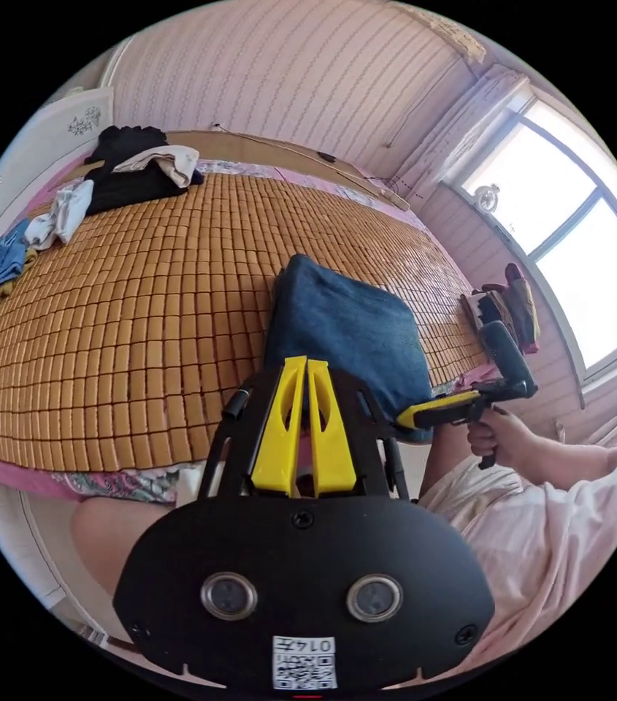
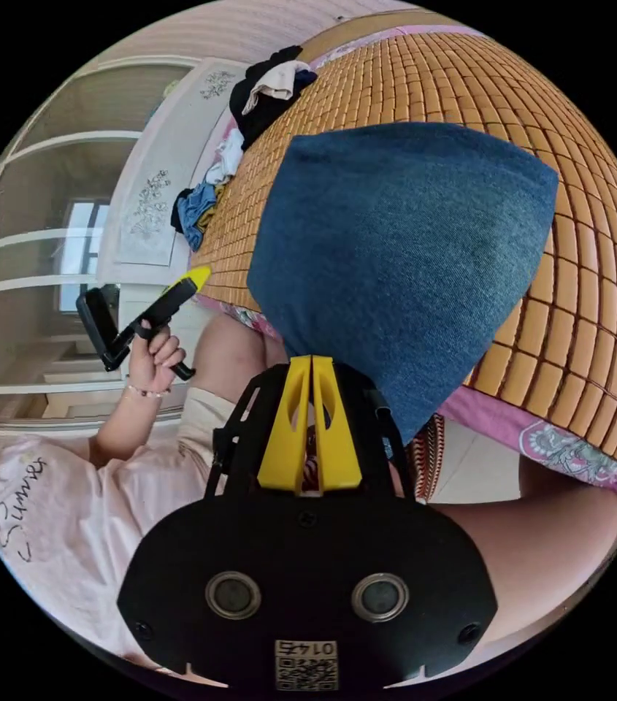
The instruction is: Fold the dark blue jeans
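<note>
Bed mat [image 1: 140, 307] is carrying the folded jeans [image 1: 352, 328]. I am holding both tools, left tool [image 1: 307, 365] and right tool [image 2: 311, 363], with jaws closed and empty. Next, I judge, pressing edges flat evenly.

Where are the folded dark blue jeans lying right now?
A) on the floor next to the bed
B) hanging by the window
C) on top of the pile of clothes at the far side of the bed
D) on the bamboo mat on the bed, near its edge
D: the dark blue jeans lie folded in a flat bundle on the bamboo mat, close to the near edge of the bed, well apart from the pile of clothes.
</note>
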Available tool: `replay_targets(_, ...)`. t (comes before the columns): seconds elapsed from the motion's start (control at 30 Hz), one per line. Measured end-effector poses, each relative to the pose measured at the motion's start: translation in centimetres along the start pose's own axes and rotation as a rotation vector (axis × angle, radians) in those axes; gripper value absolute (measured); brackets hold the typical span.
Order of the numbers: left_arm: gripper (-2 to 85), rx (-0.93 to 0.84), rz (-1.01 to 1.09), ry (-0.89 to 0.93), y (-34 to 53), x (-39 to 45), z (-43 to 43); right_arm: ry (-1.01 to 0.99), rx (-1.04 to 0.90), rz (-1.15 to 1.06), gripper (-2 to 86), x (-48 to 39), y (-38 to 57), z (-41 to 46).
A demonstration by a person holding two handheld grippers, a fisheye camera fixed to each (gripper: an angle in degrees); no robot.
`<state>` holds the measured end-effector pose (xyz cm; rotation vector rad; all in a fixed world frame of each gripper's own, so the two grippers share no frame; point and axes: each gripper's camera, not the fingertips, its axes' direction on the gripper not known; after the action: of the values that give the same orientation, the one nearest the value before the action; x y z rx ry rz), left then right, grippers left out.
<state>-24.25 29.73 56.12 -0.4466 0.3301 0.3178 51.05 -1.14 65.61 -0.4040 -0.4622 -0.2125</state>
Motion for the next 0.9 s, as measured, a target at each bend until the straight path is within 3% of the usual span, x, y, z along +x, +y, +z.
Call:
replay_targets(0.07,-0.8,-0.158,0.038,-0.042,-1.7,0.6,5.0,-0.005,0.023,-0.001,-0.8,-0.2,0.2,0.5)
replay_targets(0.2,-0.7,-0.193,0.082,-0.083,-3.2,0.8,6.0,0.013,0.006,-0.082,-0.7,-2.5,0.5,-0.2)
replay_targets(0.27,-0.2,-0.154,0.093,-0.086,-4.3,0.7,4.4,0.033,0.087,-0.106,-0.3,-3.7,1.4,-2.6)
replay_targets(0.43,9.0,-0.053,0.117,-0.099,-6.9,-1.6,4.1,0.065,0.347,0.115,5.2,-0.9,3.4,-7.5)
replay_targets(0.53,15.2,-0.117,0.113,-0.046,-9.1,-3.2,6.9,0.131,0.414,0.231,11.3,0.1,4.4,-8.3)
replay_targets(0.67,17.6,-0.22,0.031,0.104,-11.4,-5.4,10.9,0.052,0.356,0.245,15.9,-0.5,4.1,-6.7)
replay_targets(0.9,13.9,-0.306,0.026,0.182,-12.5,-6.7,12.9,-0.017,0.277,0.309,11.4,-2.1,4.6,-5.8)
